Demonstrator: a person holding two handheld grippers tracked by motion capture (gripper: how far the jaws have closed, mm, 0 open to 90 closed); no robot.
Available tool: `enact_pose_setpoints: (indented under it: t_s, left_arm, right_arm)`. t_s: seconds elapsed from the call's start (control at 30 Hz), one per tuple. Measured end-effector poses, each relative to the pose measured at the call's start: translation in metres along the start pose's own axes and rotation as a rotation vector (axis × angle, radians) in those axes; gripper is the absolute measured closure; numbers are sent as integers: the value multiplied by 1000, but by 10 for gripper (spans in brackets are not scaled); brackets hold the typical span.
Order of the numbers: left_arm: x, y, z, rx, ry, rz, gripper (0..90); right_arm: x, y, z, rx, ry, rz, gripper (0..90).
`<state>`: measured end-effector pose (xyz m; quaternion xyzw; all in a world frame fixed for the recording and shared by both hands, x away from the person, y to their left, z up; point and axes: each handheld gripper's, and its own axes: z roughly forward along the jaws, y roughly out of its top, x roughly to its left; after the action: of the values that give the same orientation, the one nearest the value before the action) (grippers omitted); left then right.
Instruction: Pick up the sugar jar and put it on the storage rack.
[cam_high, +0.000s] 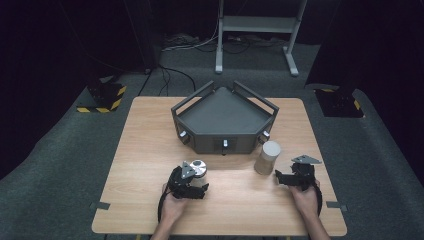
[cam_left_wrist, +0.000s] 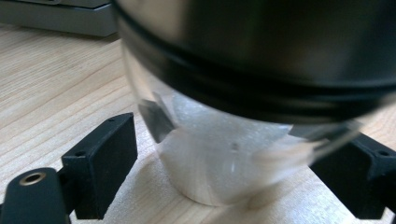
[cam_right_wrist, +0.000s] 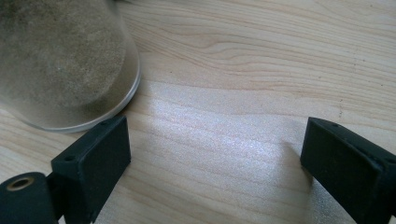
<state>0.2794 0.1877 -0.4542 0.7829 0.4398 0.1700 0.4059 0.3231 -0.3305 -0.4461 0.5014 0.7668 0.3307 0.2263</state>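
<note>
Two grippers, two containers and one grey tray sit on one wooden table (cam_high: 150, 150) in the high view. The left gripper (cam_high: 197, 187) lies just before a small clear jar (cam_high: 198, 167) with a dark metal lid, the jar right at its tips. The right gripper (cam_high: 282, 179) rests beside a tall sand-filled cylinder (cam_high: 267, 157), which stands just off its left jaw, toward the tray (cam_high: 225, 117). The tray lies beyond both grippers.

One jar (cam_left_wrist: 224, 154) stands between the two black jaws in the left gripper view, its clear body blurred; a gap shows at the left jaw, and contact at the right jaw cannot be told, so the left gripper (cam_left_wrist: 233, 186) is not yet clamped on it.

One cylinder (cam_right_wrist: 60, 65) shows in the right gripper view, outside and above the left jaw, nearly touching it. The right gripper (cam_right_wrist: 215, 158) stands wide apart with bare wood between its jaws.
</note>
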Motion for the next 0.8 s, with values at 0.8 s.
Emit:
enact_pose_setpoints:
  t_s: [0.8]
  left_arm:
    - [3,12,0,30,-17,65,247]
  right_arm:
    - [0,0,0,0,0,1,80]
